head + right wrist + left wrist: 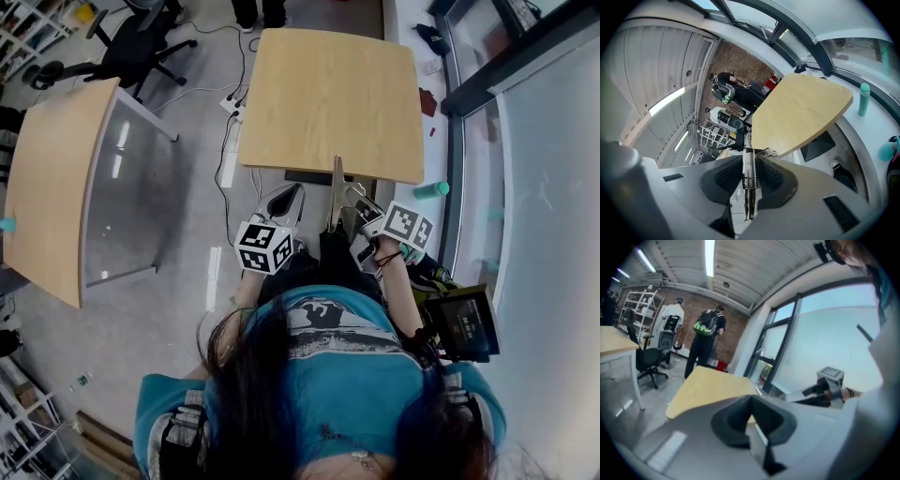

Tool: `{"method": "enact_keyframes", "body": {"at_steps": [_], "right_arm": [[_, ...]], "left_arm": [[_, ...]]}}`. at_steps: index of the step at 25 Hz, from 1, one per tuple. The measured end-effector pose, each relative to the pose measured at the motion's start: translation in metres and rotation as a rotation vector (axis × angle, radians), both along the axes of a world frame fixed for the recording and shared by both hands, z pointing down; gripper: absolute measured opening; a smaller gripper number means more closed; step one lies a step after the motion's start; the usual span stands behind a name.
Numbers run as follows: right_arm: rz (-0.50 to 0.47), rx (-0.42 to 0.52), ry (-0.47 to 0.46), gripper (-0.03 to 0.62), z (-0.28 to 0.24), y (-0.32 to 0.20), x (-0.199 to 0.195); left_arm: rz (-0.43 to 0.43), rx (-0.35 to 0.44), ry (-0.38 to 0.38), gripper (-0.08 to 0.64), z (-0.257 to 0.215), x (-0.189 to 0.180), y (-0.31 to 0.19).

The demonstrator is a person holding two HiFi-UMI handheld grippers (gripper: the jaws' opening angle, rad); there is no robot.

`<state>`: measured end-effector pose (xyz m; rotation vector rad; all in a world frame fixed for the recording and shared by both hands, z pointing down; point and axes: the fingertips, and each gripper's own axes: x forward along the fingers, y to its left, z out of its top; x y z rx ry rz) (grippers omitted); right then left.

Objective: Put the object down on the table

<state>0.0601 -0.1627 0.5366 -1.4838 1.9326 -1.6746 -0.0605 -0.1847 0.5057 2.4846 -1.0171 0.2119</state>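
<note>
My right gripper (pixel 352 199) is shut on a thin metal tool (pixel 336 190) whose long flat end sticks up over the near edge of the wooden table (pixel 328 94). In the right gripper view the tool (pixel 749 185) shows edge-on between the pads, with a coil spring along it, and the table (pixel 801 112) lies beyond and to the right. My left gripper (pixel 286 200) hovers just left of it, off the table's near edge. Its jaws meet in the left gripper view (pixel 755 423) with nothing between them. The tabletop itself is bare.
A second wooden table (pixel 56 178) stands to the left, with an office chair (pixel 141 47) behind it. A power strip and cables (pixel 232 105) lie on the floor by the table's left corner. A teal bottle (pixel 431 190) stands near the window wall. Two people (pixel 708 333) stand far off.
</note>
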Motion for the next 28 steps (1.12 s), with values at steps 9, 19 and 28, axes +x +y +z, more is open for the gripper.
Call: {"method": "enact_keyframes", "body": {"at_steps": [9, 19, 28], "right_arm": [[-0.128, -0.002, 0.023, 0.089, 0.015, -0.106, 0.035], [-0.301, 0.001, 0.096, 0.089, 0.049, -0.252, 0.067], [-0.456, -0.058, 0.2, 0.089, 0.124, -0.361, 0.048]], "left_arm": [[-0.08, 0.003, 0.024, 0.003, 0.003, 0.038, -0.084], [-0.17, 0.029, -0.015, 0.003, 0.014, 0.074, -0.17], [-0.279, -0.011, -0.061, 0.003, 0.032, 0.061, -0.206]]}}
